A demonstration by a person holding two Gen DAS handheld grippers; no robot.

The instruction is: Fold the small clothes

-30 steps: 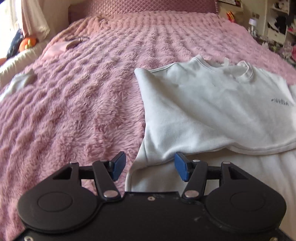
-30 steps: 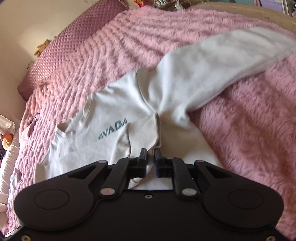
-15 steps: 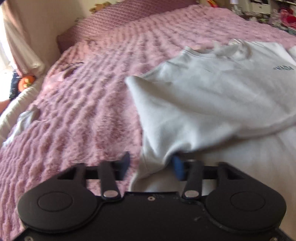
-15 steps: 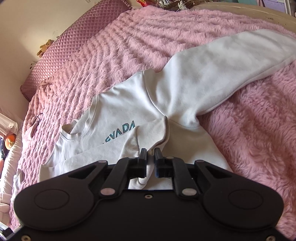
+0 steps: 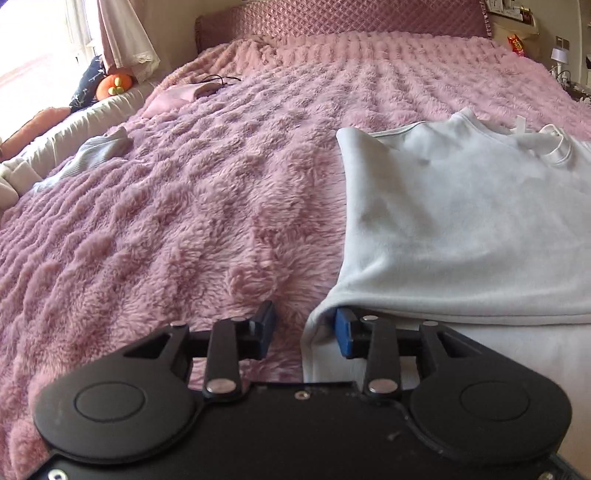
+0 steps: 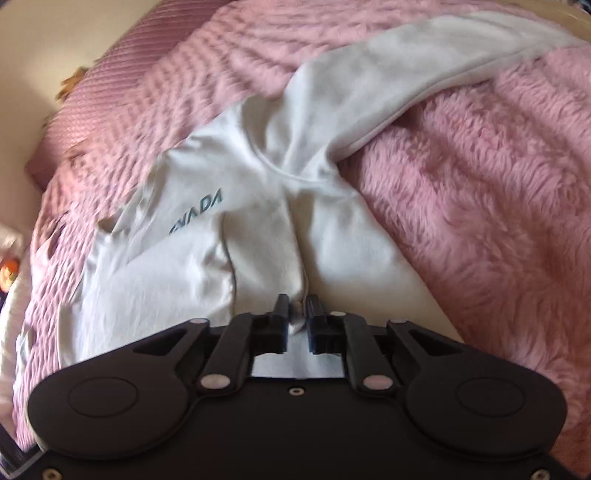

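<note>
In the left wrist view, a sunlit window and pale curtain (image 5: pixel 125 40) sit at the far left, with an orange plush toy (image 5: pixel 113 85) and a dark patterned cloth just beside it on a cream cushion edge (image 5: pixel 74 125). A small grey ribbed garment (image 5: pixel 96 151) lies on the near left part of the fluffy pink blanket (image 5: pixel 192 192), and a pink cloth with a dark cord (image 5: pixel 184 94) lies farther back toward the quilted mauve headboard (image 5: pixel 340 16). The left gripper (image 5: pixel 303 328) hovers low over the blanket with its blue-padded fingers (image 5: pixel 343 332) spread wide; the side edge of the white sweatshirt (image 5: pixel 461 229) falls in the gap, and the right-hand pad sits tucked beneath a folded-over layer, while the left-hand pad stands apart over bare blanket. The sweatshirt lies on the right half of the bed, collar toward the headboard, one side folded across its body. A bedside area with a small lamp (image 5: pixel 559 55) shows at the far right. In the right wrist view, somewhat blurred, the sweatshirt (image 6: pixel 266 236) spreads from lower left to centre, with teal lettering (image 6: pixel 199 214) partly covered by the folded layer. The right gripper (image 6: pixel 297 317) has its black fingers drawn nearly together, pinching a ridge of the white fabric. A sleeve (image 6: pixel 424 62) stretches away to the upper right across the blanket (image 6: pixel 498 192).
</note>
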